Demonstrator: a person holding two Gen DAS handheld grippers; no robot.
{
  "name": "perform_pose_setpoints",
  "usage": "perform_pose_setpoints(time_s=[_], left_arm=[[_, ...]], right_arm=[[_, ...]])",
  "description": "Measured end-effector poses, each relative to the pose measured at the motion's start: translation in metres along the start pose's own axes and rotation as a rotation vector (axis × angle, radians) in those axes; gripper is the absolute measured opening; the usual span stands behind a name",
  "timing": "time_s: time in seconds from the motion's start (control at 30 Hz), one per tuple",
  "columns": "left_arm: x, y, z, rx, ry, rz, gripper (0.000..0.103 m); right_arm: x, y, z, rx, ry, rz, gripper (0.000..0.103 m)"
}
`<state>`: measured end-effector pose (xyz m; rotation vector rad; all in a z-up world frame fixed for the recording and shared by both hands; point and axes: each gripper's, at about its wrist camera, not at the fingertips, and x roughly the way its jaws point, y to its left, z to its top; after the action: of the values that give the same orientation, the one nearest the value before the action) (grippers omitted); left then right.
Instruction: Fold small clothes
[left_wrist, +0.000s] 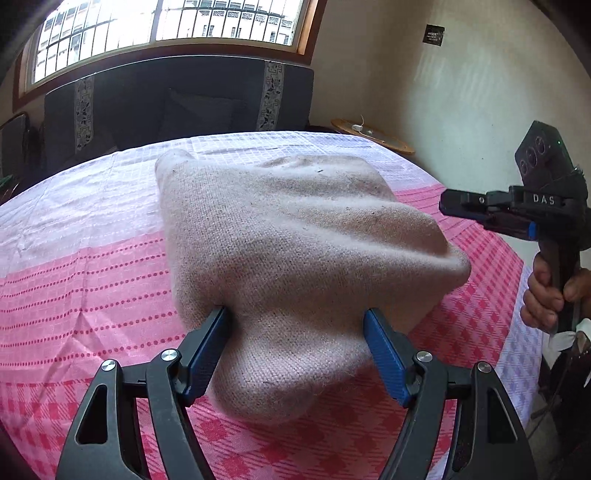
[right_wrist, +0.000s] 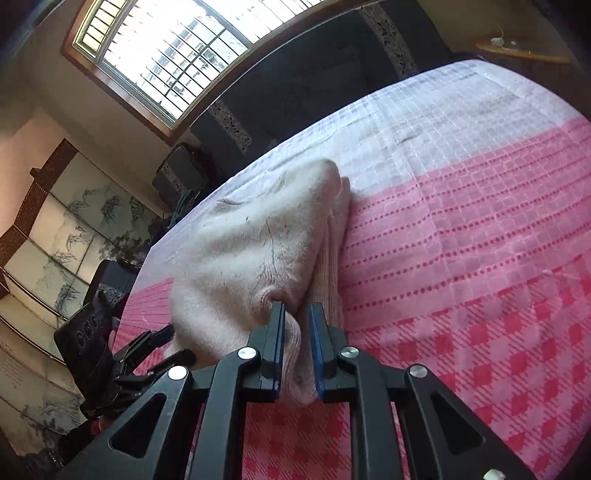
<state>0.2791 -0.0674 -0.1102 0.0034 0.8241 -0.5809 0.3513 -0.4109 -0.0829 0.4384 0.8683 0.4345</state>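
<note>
A beige knitted garment (left_wrist: 295, 236) lies partly folded on the pink and white cloth of the table (left_wrist: 92, 280). My left gripper (left_wrist: 297, 314) is open, its blue pads on either side of the garment's near edge, which bulges between them. In the right wrist view the same garment (right_wrist: 258, 243) is bunched up, and my right gripper (right_wrist: 297, 308) is shut on a fold of its near edge. The right gripper also shows at the right of the left wrist view (left_wrist: 447, 203), side on. The left gripper shows at the lower left of the right wrist view (right_wrist: 166, 347).
A dark sofa (left_wrist: 177, 107) stands behind the table under a barred window (left_wrist: 166, 22). A small wooden shelf (left_wrist: 373, 134) sits at the wall on the right. A painted screen (right_wrist: 55, 236) stands at the left of the right wrist view.
</note>
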Motion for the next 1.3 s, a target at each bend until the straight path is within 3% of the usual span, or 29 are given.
perform_pose_setpoints(time_s=[0.07, 0.17, 0.27, 0.3, 0.57, 0.7, 0.8, 0.9, 1.0, 1.13, 1.3], left_arm=[[0.001, 0.002, 0.000, -0.010, 0.002, -0.009, 0.074], [0.001, 0.004, -0.002, -0.026, 0.006, -0.018, 0.074], [0.000, 0.007, -0.003, -0.039, 0.008, -0.027, 0.074], [0.000, 0.008, -0.003, -0.043, 0.005, -0.029, 0.074], [-0.001, 0.013, -0.007, -0.054, 0.000, -0.035, 0.075], [-0.001, 0.014, -0.010, -0.056, -0.002, -0.034, 0.075], [-0.002, 0.015, -0.012, -0.061, -0.006, -0.040, 0.076], [-0.002, 0.015, -0.015, -0.059, -0.009, -0.042, 0.076], [-0.003, 0.016, -0.015, -0.064, -0.010, -0.051, 0.077], [-0.005, 0.019, -0.015, -0.081, -0.014, -0.078, 0.077], [-0.006, 0.022, -0.015, -0.083, -0.008, -0.083, 0.077]], right_arm=[[0.007, 0.027, 0.013, -0.107, -0.001, -0.010, 0.015], [0.047, 0.067, 0.017, -0.312, 0.097, -0.093, 0.015], [0.099, 0.074, 0.006, -0.512, 0.192, -0.342, 0.009], [0.104, 0.071, 0.004, -0.538, 0.165, -0.365, 0.005], [0.121, 0.061, 0.026, -0.511, 0.124, -0.322, 0.004], [0.086, 0.049, 0.045, -0.305, 0.112, -0.170, 0.007], [0.072, 0.063, 0.058, -0.313, 0.079, -0.136, 0.014], [0.103, 0.089, 0.064, -0.428, 0.164, -0.200, 0.014], [0.158, 0.102, 0.057, -0.537, 0.316, -0.280, 0.013], [0.196, 0.092, 0.067, -0.568, 0.309, -0.439, 0.005], [0.174, 0.064, 0.081, -0.418, 0.261, -0.318, 0.005]])
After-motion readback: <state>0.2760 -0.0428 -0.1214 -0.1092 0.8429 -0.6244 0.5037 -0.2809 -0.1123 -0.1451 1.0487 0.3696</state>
